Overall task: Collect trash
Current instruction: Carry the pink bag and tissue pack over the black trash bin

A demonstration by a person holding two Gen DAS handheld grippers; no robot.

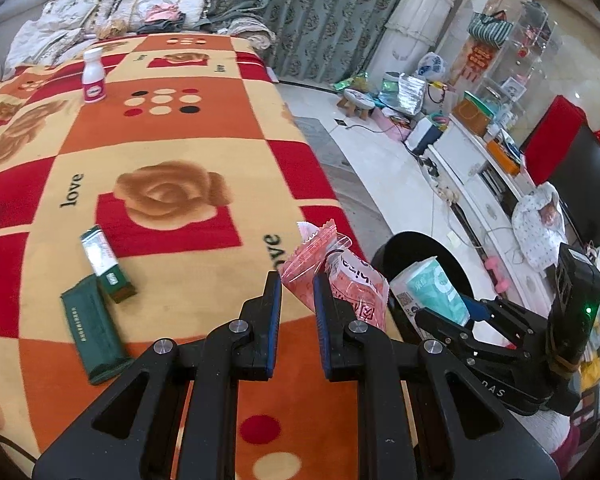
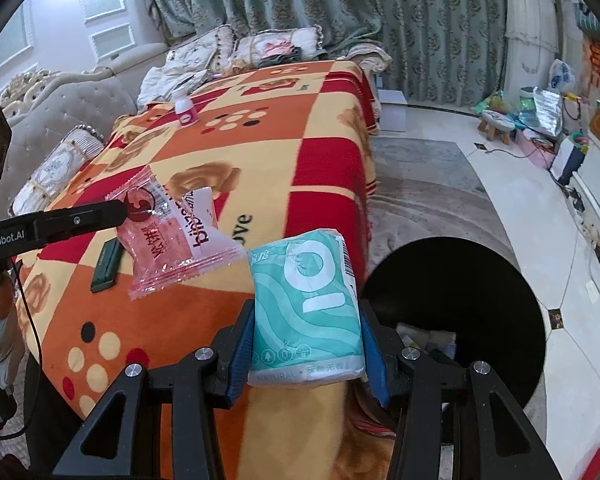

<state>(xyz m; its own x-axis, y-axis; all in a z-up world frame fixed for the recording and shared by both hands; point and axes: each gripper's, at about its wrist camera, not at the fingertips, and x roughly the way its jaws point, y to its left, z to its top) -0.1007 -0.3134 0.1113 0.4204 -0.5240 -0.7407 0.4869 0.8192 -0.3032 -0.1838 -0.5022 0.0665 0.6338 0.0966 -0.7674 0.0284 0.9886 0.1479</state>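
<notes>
Right gripper [image 2: 306, 344] clamped on upright tissue pack [image 2: 306, 304], bin [image 2: 460, 304] just right at lower right; left gripper [image 1: 298, 280] pinching red wrappers [image 1: 324, 272], farther from it.

A fleece blanket [image 1: 172, 148] in orange, red and cream squares, printed with roses and the word "love", covers the worktop from edge to edge. Past its far edge, embroidered cushions [image 1: 160, 8] are heaped against green patterned curtains [image 1: 320, 12]. A grey tufted sofa [image 2: 80, 96] runs along the left edge. Off the right edge, a small wooden stool [image 1: 358, 100] stands on the pale marble floor [image 2: 500, 200] near a white cabinet [image 1: 472, 168] and a dark television [image 1: 580, 184].
</notes>
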